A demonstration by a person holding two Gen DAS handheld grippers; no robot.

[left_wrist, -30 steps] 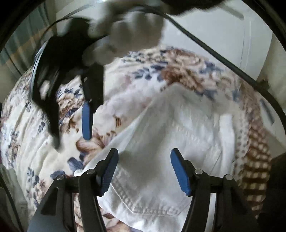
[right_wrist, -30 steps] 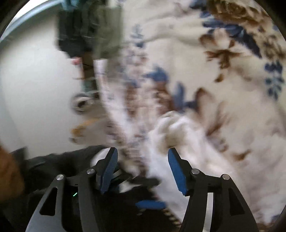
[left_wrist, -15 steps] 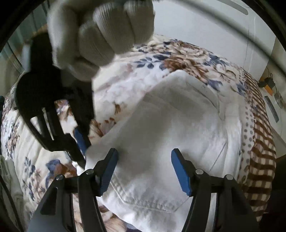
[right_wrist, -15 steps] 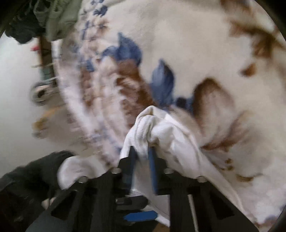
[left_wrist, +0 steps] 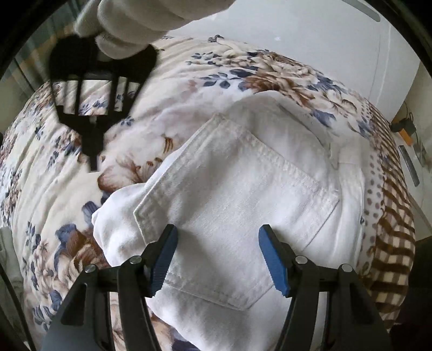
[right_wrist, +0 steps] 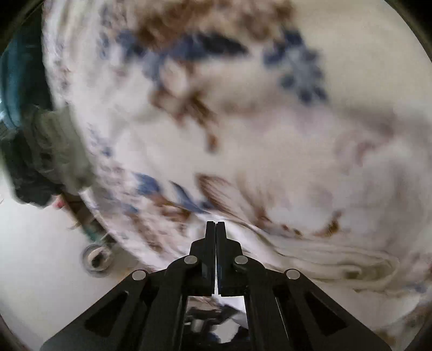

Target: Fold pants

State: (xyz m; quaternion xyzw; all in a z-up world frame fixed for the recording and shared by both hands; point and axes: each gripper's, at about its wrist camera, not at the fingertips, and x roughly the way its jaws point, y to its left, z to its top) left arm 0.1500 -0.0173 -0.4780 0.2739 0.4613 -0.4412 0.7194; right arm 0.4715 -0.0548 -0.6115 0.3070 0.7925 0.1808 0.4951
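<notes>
I have the white pants (left_wrist: 243,189) lying on the floral blanket (left_wrist: 189,89) of the bed, back pocket (left_wrist: 237,213) up, directly under my left tool (left_wrist: 217,259). That tool's blue pads stand apart above the pocket and grip nothing. My right tool (right_wrist: 216,226) has its fingers pressed fully together; in its own blurred view no cloth shows between the tips, and the rumpled pants edge lies just beside them, so I judge it empty. From the left view it hangs over the blanket, well apart from the pants, carried by a gloved hand (left_wrist: 140,24).

The risk I see: if that right tool was meant to carry a fold over, it has nothing to pull, and the bunched corner near the left pad will stay crumpled. Pressing down with the left tool now could also trap that wrinkle under the pocket.

Half a second ago the right tool was pinching a bunched white corner of the pants; now that cloth is out of its tips and the tool sits farther from the garment. The left tool has barely shifted.
</notes>
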